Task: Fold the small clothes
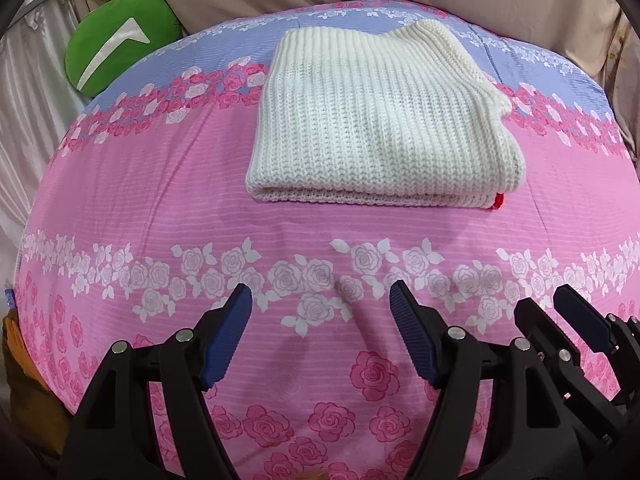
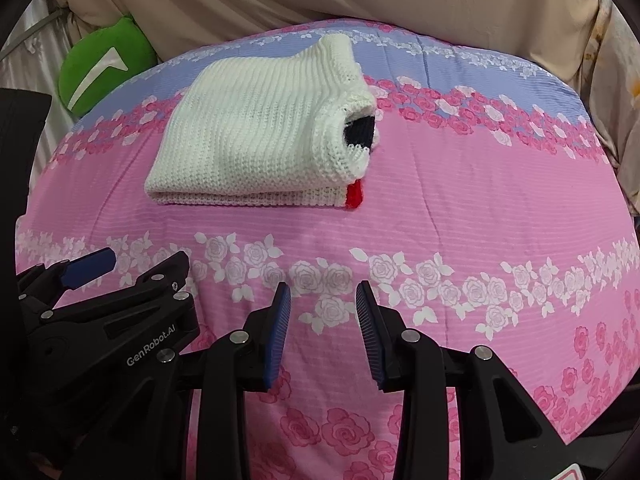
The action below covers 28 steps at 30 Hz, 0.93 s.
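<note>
The only words that can be read are "GenRobot.AI", printed in pale letters along the black frame of the left gripper [image 2: 86,266], seen at the lower left of the right wrist view. The green cushion [image 1: 120,40] beside the bed carries a white curved mark, a sign without letters. A small blue tag [image 1: 9,298] at the bedspread's left edge is too blurred to read.

Left gripper [image 1: 321,307] spread wide, holding nothing. Right gripper [image 2: 323,303] parted narrower, holding nothing. Side by side, near, level.
</note>
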Available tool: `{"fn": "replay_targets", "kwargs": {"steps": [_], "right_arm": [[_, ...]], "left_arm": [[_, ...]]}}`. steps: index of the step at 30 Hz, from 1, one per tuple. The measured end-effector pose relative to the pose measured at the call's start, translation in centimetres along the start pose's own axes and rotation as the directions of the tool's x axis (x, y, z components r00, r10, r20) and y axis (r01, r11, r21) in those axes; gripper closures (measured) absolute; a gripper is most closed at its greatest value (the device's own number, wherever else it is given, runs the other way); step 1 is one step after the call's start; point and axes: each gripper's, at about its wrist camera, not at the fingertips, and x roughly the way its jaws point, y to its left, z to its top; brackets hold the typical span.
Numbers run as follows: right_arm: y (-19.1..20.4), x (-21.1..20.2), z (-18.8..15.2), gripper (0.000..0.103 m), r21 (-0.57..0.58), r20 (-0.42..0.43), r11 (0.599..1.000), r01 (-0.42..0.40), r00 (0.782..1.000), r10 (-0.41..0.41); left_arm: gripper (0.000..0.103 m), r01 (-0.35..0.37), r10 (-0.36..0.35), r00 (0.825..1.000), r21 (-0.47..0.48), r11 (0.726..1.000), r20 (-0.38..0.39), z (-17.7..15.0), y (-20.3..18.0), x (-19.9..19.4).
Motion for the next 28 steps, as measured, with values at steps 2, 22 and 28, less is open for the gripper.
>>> {"fn": "replay_targets", "kwargs": {"steps": [2, 22, 28], "right_arm": [[-0.03, 0.11, -0.01, 0.067, 0.003, -0.002, 1.000, 0.003, 1.000, -0.003], [-0.43, 0.63, 0.22, 0.067, 0.025, 0.000, 1.000, 0.018, 1.000, -0.018], [-0.32, 0.87, 0.41, 0.067, 0.027, -0.005, 0.999, 0.017, 1.000, -0.017]], "left_arm": [[0.034, 0.002, -0.002, 1.000, 0.008, 1.000, -0.004, 0.06, -0.03, 0.17], [0.022, -0.026, 0.027, 1.000, 0.018, 0.999, -0.010, 0.75, -0.17, 0.80], [0.024, -0.032, 0.032, 0.999, 0.021, 0.999, -0.012, 0.89, -0.28, 0.93]]}}
